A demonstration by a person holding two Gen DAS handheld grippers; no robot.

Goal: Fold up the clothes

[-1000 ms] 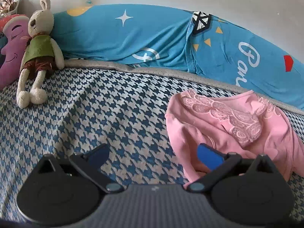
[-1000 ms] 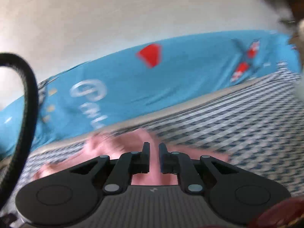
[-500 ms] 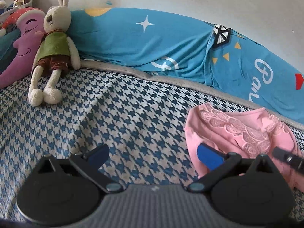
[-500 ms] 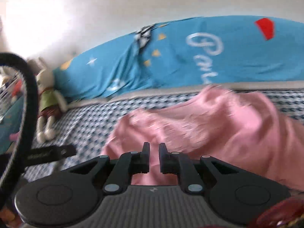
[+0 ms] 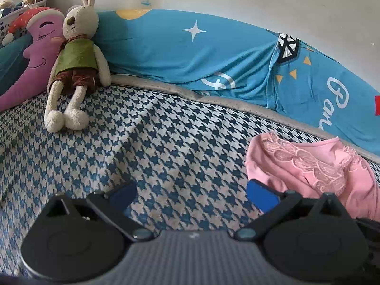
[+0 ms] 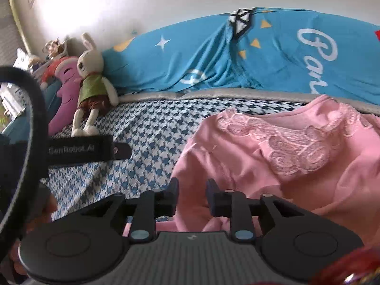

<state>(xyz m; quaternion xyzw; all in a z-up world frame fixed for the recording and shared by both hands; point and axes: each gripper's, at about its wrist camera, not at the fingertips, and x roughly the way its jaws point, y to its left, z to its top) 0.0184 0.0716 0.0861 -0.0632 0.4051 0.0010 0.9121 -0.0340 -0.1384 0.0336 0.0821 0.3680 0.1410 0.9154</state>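
Note:
A crumpled pink top with a lace collar (image 5: 308, 171) (image 6: 273, 156) lies on the houndstooth bed cover. My left gripper (image 5: 192, 197) is open wide over bare cover, and its right blue pad (image 5: 262, 198) sits by the garment's left edge. My right gripper (image 6: 192, 190) hovers low over the top's left hem. Its jaws are opening, with pink cloth showing in the gap behind them and neither pad pressing on it. The left tool's black labelled body (image 6: 80, 150) shows at the left of the right wrist view.
The blue-and-white houndstooth cover (image 5: 142, 147) spreads leftward. A plush rabbit (image 5: 76, 66) and a purple moon pillow (image 5: 30, 54) rest at the back left. Rolled blue bedding (image 5: 201, 54) lines the wall. A black cable loop (image 6: 35, 118) crosses the right view.
The right gripper swung left across the bed until the pink top filled its view, and its jaws parted from nearly shut. The left gripper drifted a little left, still open.

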